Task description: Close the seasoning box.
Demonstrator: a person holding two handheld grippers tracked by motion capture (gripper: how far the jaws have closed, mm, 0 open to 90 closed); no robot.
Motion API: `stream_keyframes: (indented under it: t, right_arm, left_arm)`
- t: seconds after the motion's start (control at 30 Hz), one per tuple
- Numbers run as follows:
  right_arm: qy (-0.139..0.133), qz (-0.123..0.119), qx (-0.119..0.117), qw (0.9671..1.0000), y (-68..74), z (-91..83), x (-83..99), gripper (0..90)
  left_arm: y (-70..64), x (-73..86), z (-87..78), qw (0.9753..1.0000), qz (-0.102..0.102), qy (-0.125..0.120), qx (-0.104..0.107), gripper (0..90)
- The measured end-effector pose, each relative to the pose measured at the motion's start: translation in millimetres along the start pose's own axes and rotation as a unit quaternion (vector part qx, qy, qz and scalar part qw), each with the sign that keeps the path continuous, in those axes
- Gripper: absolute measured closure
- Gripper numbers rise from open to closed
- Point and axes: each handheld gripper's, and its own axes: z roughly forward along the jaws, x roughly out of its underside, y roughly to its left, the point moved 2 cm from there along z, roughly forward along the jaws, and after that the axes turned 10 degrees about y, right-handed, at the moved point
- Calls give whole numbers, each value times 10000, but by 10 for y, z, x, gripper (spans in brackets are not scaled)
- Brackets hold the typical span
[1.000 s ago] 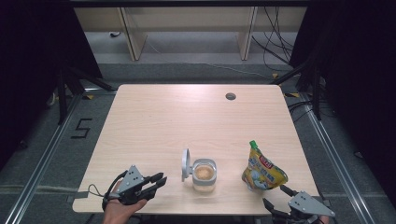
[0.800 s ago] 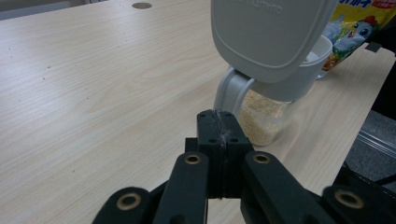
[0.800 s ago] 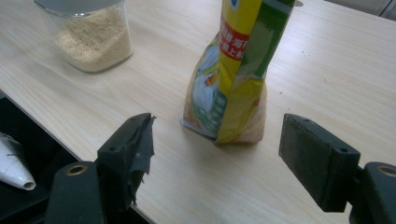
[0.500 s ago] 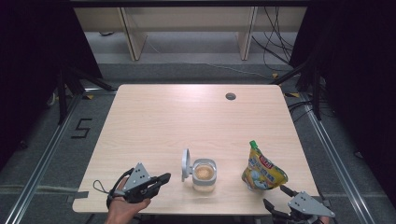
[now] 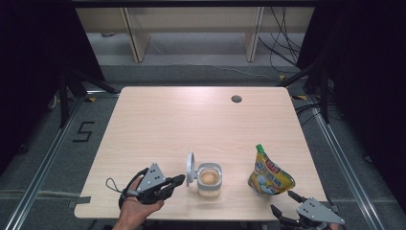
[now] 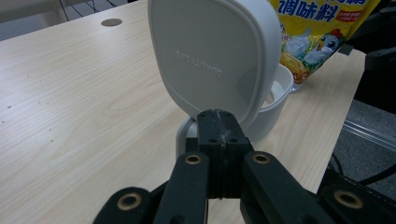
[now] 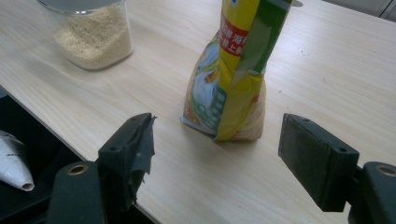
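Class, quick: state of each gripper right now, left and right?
Left gripper: shut, holding nothing, its tips just short of the open lid of the jar.
Right gripper: open, empty, facing the yellow pouch.

From the high view we look forward and down on the pale wooden table point(image 5: 191, 120). The left gripper view sits low and close behind the clear plastic jar of beige granules point(image 6: 275, 100), facing its raised white lid point(image 6: 212, 58). The right gripper view looks from the near table edge at the yellow stand-up seasoning pouch point(image 7: 231, 79). Both gripper views share jar and pouch.
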Motion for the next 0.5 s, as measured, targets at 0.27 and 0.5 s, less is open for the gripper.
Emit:
stream_keyframes:
  t: [0.27, 0.5]
  right_arm:
    - [55, -27, 59, 10000, -4, -7, 1, 274]
    - [-54, -246, 126, 9996, -38, 7, -10, 274]
  left_arm:
    - [-37, -59, 12, 10000, 70, -26, 20, 891]
    - [-65, -90, 30, 9999, 109, -61, 51, 891]
